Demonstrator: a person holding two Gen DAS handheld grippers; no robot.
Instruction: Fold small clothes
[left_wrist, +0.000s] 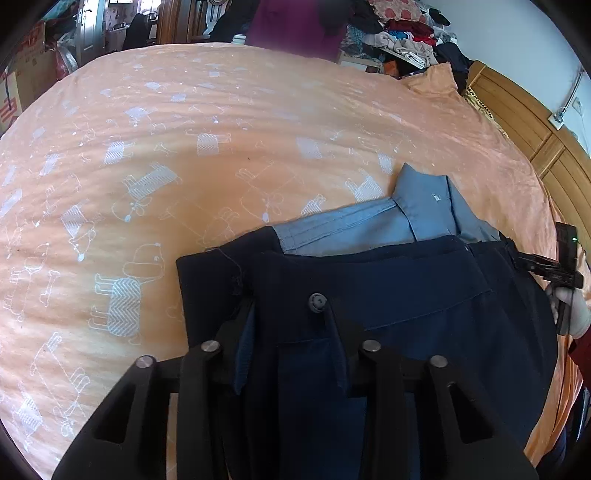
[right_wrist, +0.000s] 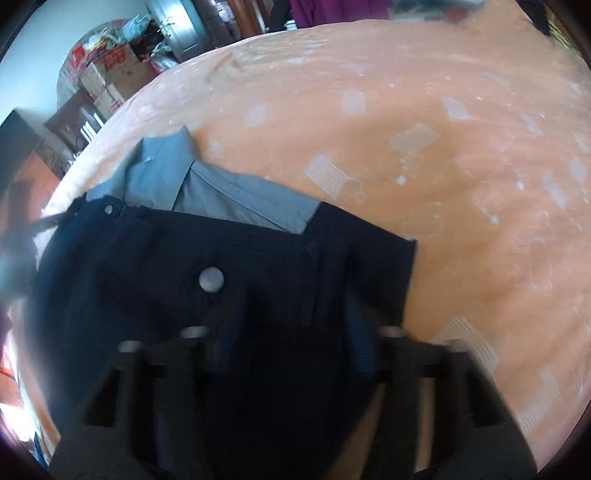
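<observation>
A dark navy garment (left_wrist: 406, 295) with a round button (left_wrist: 317, 302) lies over a folded light blue shirt (left_wrist: 351, 229) on the orange bed sheet (left_wrist: 184, 129). My left gripper (left_wrist: 291, 354) is shut on the near edge of the navy garment, with cloth bunched between its blue pads. At the right edge of the left wrist view, my right gripper (left_wrist: 554, 271) shows in a gloved hand. The right wrist view is blurred. In it, my right gripper (right_wrist: 291, 343) is shut on the navy garment (right_wrist: 147, 266) below its button (right_wrist: 211, 279), with the blue shirt (right_wrist: 236, 199) behind.
A wooden headboard (left_wrist: 524, 122) runs along the right. A pile of mixed clothes (left_wrist: 406, 33) sits beyond the far end of the bed, where a person in a purple top (left_wrist: 291, 26) stands. Cardboard boxes (right_wrist: 118, 70) stand off the bed.
</observation>
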